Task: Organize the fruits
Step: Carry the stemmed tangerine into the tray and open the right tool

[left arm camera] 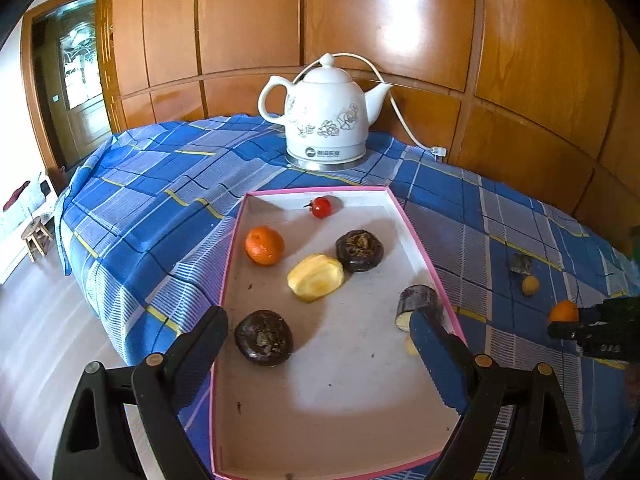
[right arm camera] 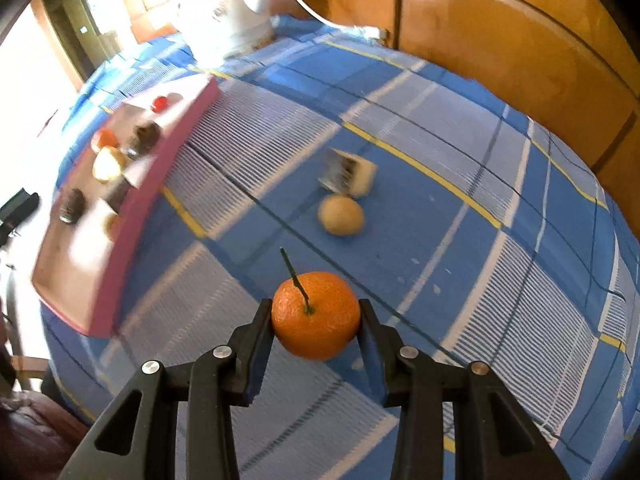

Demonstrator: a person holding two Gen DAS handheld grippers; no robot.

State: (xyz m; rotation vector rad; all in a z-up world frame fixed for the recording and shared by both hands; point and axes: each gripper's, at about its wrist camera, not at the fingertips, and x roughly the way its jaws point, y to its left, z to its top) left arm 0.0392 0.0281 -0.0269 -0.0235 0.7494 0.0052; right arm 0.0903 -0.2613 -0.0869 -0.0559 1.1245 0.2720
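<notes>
My right gripper [right arm camera: 316, 312] is shut on an orange mandarin [right arm camera: 316, 316] with a thin stem, held above the blue checked cloth; the mandarin [left arm camera: 563, 312] and that gripper [left arm camera: 560, 322] also show at the right edge of the left wrist view. My left gripper [left arm camera: 320, 324] stands open over the pink-rimmed box [left arm camera: 236, 248], nothing between its fingers. The box holds another mandarin [left arm camera: 264, 245], a small red tomato [left arm camera: 321, 207], two dark round fruits [left arm camera: 359, 250] [left arm camera: 263, 337], a yellow peeled piece [left arm camera: 316, 277] and a dark cut chunk [left arm camera: 418, 303]. On the cloth lie a small yellowish fruit [right arm camera: 341, 215] and a cut chunk [right arm camera: 349, 173].
A white ceramic kettle [left arm camera: 326, 120] with its cord stands behind the box, against the wooden panel wall [left arm camera: 520, 60]. The table's left edge [left arm camera: 100, 280] drops to a pale floor, where a small wooden stool [left arm camera: 37, 238] stands.
</notes>
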